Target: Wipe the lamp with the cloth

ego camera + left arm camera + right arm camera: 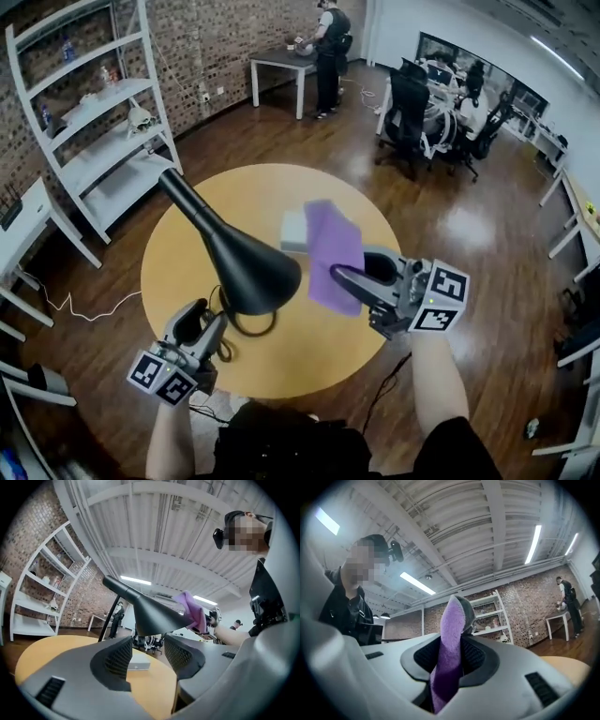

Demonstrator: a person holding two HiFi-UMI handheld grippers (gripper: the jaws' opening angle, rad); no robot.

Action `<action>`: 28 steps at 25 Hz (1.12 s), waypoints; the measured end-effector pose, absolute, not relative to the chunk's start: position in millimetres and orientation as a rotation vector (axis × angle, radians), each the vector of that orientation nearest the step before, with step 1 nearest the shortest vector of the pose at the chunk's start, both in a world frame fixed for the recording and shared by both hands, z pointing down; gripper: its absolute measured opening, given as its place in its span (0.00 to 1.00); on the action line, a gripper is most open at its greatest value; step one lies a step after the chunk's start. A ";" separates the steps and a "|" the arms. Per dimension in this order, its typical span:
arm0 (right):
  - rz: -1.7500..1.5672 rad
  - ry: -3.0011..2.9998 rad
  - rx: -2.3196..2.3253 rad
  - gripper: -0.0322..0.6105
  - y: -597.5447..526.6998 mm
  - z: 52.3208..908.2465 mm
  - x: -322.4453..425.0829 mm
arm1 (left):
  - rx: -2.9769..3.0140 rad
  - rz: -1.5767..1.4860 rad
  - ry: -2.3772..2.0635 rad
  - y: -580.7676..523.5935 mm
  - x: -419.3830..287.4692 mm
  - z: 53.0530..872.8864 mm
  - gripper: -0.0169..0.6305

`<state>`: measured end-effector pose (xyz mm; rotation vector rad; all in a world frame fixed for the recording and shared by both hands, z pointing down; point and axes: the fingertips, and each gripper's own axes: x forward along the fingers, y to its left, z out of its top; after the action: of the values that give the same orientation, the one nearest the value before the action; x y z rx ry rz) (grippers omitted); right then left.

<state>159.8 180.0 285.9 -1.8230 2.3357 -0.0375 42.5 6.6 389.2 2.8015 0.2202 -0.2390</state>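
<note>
Matte black lamp (246,267), cone shade, thin stem. Purple cloth (333,251) just right of the shade, pinched in R gripper (342,277). L gripper (147,651) jaws apart, empty.

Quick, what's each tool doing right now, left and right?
Left tool: open, holding nothing.
Right tool: closed on the purple cloth.

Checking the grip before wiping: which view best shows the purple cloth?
The right gripper view: the purple cloth sits pinched between the right gripper's jaws. The head view shows it spread beside the black cone-shaped lamp shade; the left gripper view catches only a small part at the shade's rim.
</note>
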 end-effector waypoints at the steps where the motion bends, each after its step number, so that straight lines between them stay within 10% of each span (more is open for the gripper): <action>1: -0.030 2.361 -1.810 0.21 168.9 277.8 166.7 | 2.813 -0.236 0.203 5.4 40.6 386.0 0.35; 17: -0.449 2.574 -1.740 0.21 -97.1 246.4 214.1 | 2.906 -0.313 0.252 -41.4 60.3 343.2 0.35; 28: -0.502 2.933 -1.347 0.21 -64.3 276.7 182.3 | 2.967 -0.348 -0.169 -28.2 67.0 347.5 0.35</action>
<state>182.3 -64.3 276.7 -1.3471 2.9333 -0.5019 67.0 -28.2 347.5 2.9667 -0.1690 -0.3480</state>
